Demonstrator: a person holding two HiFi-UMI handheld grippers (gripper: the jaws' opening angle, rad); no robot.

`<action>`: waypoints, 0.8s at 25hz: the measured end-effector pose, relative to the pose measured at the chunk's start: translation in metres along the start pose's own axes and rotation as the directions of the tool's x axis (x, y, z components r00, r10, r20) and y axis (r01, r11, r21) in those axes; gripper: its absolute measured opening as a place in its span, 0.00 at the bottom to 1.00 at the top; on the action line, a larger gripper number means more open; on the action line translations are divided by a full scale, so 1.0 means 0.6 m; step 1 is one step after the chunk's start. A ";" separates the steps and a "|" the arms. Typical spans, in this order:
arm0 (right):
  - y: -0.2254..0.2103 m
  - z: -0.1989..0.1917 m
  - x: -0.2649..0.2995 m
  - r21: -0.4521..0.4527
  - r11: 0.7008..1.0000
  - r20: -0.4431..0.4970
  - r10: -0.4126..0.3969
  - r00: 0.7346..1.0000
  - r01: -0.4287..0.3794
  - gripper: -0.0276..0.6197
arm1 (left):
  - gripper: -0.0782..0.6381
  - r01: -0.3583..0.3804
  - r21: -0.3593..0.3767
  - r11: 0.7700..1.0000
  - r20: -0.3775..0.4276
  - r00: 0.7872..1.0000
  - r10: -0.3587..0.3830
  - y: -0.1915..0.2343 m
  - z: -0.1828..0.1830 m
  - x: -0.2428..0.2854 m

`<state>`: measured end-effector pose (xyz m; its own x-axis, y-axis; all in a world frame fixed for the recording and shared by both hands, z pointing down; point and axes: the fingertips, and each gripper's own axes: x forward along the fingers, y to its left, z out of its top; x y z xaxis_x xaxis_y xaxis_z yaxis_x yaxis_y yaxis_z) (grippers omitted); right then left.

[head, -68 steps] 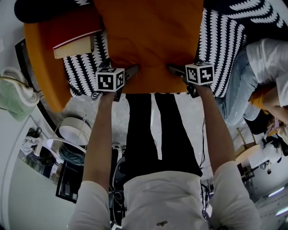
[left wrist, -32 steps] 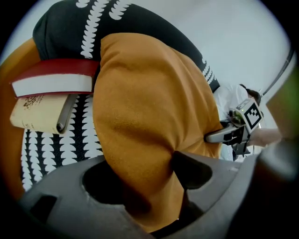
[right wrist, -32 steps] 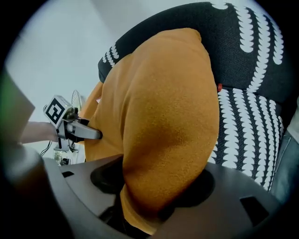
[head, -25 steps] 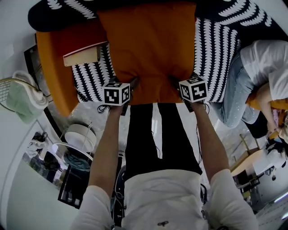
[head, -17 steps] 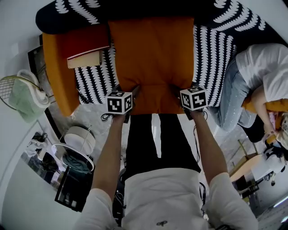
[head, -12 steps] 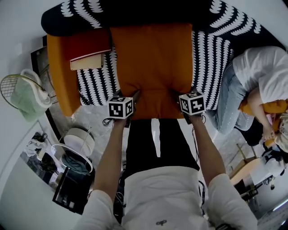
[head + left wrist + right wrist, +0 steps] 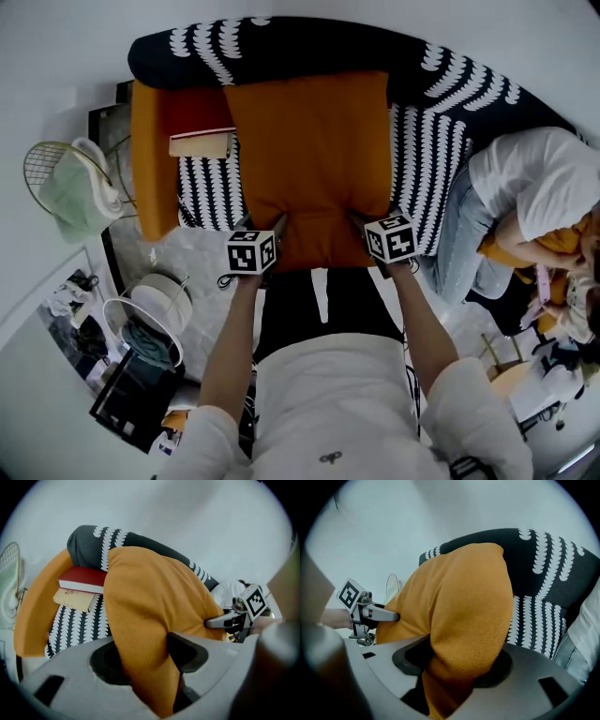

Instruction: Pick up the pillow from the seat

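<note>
Pillow: large rectangular orange fabric pillow (image 7: 314, 159), over the middle of the black-and-white patterned sofa seat (image 7: 427, 159). Its far edge reaches the dark backrest (image 7: 281, 47) and its near edge overhangs the seat's front.
Left gripper: the left gripper (image 7: 279, 225) is at the pillow's near left corner. Its jaws are closing, with a fold of orange fabric pinched between the pads.
Right gripper: the right gripper (image 7: 358, 220) is at the near right corner, clamped on a thick bunch of the same fabric.
Seat contents: a red hardcover book (image 7: 192, 112) lies on a tan book (image 7: 199, 145) at the left end. They sit against the orange armrest (image 7: 150, 169), just beside the pillow's left edge.
Basket: a round wire basket (image 7: 42, 164) stands left of the sofa with a pale green cloth (image 7: 75, 197). Whether the cloth is inside or draped over it cannot be told.
Right edge: a person in a white shirt and jeans (image 7: 516, 187) sits at the sofa's right end. A strip of bare patterned seat lies between this person and the pillow.
Front room: speckled grey floor (image 7: 187, 253) lies open before the seat's left part.
</note>
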<state>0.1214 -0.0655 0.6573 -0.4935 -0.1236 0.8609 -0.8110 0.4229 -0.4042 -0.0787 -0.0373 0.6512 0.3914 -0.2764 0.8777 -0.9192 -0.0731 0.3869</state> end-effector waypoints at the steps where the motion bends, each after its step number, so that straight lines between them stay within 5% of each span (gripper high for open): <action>1: 0.006 0.004 -0.011 -0.009 1.000 0.007 0.003 1.000 -0.003 0.44 | 0.45 -0.004 -0.001 1.000 0.013 1.000 0.004 -0.006 0.002 -0.014; 10: 0.052 0.075 -0.098 -0.098 0.995 0.097 0.011 0.995 -0.002 0.44 | 0.44 -0.034 -0.009 0.999 0.146 0.989 0.035 -0.035 0.050 -0.114; 20: 0.126 0.106 -0.176 -0.100 0.995 0.192 0.020 0.981 -0.001 0.44 | 0.42 -0.062 0.049 0.997 0.252 0.967 0.048 -0.052 0.079 -0.233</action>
<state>0.0923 -0.0775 0.5159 -0.5610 -0.2850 0.7772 -0.7749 0.5111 -0.3719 -0.1070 -0.0420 0.5029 0.3238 -0.5123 0.7954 -0.9426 -0.1027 0.3176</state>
